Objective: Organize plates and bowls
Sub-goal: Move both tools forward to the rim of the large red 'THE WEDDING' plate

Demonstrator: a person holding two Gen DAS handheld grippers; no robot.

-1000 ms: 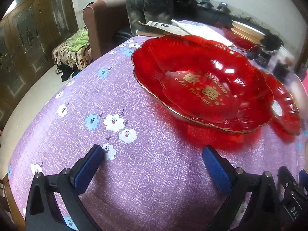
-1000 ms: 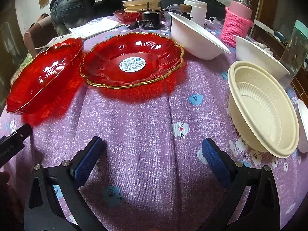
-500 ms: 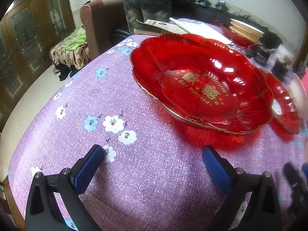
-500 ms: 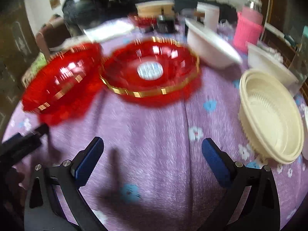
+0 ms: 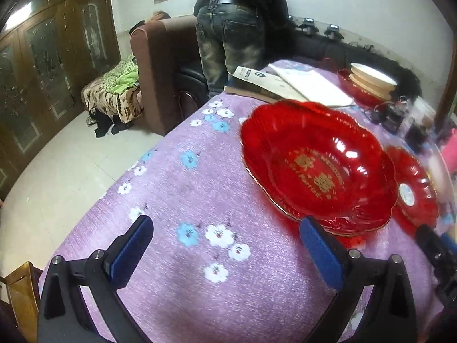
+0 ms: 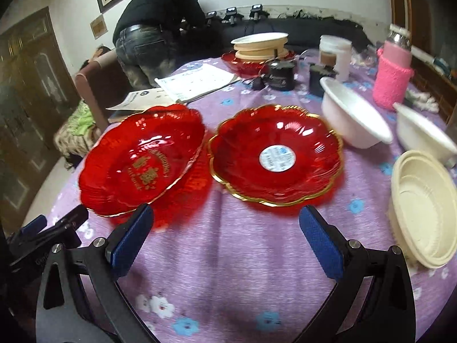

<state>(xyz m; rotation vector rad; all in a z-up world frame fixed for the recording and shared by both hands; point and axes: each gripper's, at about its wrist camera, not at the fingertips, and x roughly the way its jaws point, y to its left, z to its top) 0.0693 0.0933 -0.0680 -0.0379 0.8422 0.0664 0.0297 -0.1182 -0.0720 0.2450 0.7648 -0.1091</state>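
Red lettered plate [image 6: 142,165] beside gold-rimmed red plate [image 6: 275,154] on purple floral tablecloth [image 6: 228,257], cream bowl [image 6: 425,208] at right — left gripper [image 5: 225,248] and right gripper [image 6: 225,237] both spread wide, empty.

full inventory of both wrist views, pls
Red scalloped plastic plates: 2, red with gold rims; lettered one left, stickered one centre.
White foam bowls: 2, white; and, right.
Cream ribbed plastic bowl: 1, cream, right edge.
Stacked dishes: cream on red, far side.
Pink knit-sleeved bottle: 1, far right.
Papers: white, far left.
Purple floral tablecloth: 1.
Bystander: 1, dark clothes, behind table.
Left gripper: open, empty.
Right gripper: open, empty.
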